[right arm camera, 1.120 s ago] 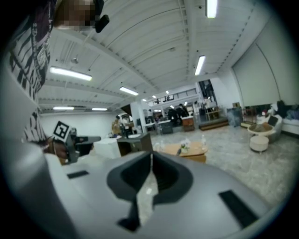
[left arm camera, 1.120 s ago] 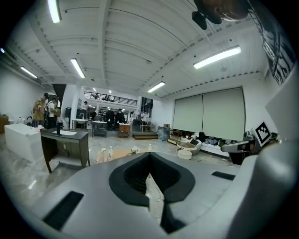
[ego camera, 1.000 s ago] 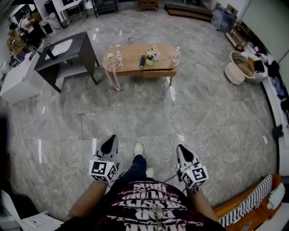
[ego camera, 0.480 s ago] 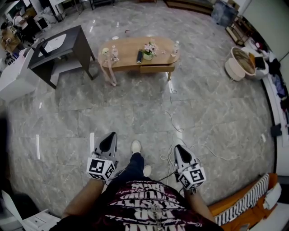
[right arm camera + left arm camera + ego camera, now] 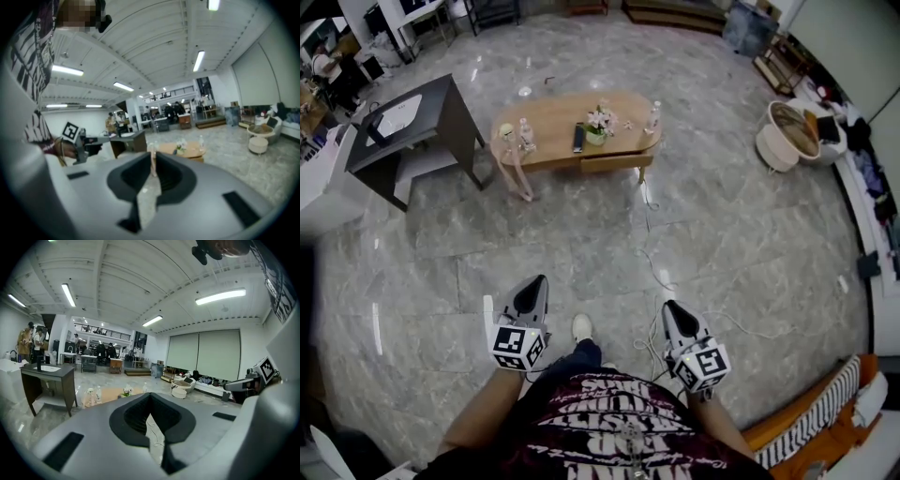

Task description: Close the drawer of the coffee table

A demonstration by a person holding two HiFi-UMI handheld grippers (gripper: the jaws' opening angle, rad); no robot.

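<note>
We hold the left gripper (image 5: pixel 532 286) and the right gripper (image 5: pixel 672 309) low in front of us, one on either side of our shoe (image 5: pixel 582 326). Each has its jaws closed together with nothing between them, and only a thin slit of floor shows through in the left gripper view (image 5: pixel 150 414) and the right gripper view (image 5: pixel 152 174). The coffee table (image 5: pixel 553 117) stands well apart from us across the marble floor, at about twelve o'clock. Its drawer (image 5: pixel 607 162) sits under the near edge toward the right end. From here it is too small for us to tell how far out it stands. Small bottles and a flower pot (image 5: pixel 598 131) crowd the top. In both gripper views the table is half hidden behind the jaws. A dark desk (image 5: pixel 422 112) stands at ten o'clock, and a cable (image 5: pixel 654 262) trails across the floor.
</note>
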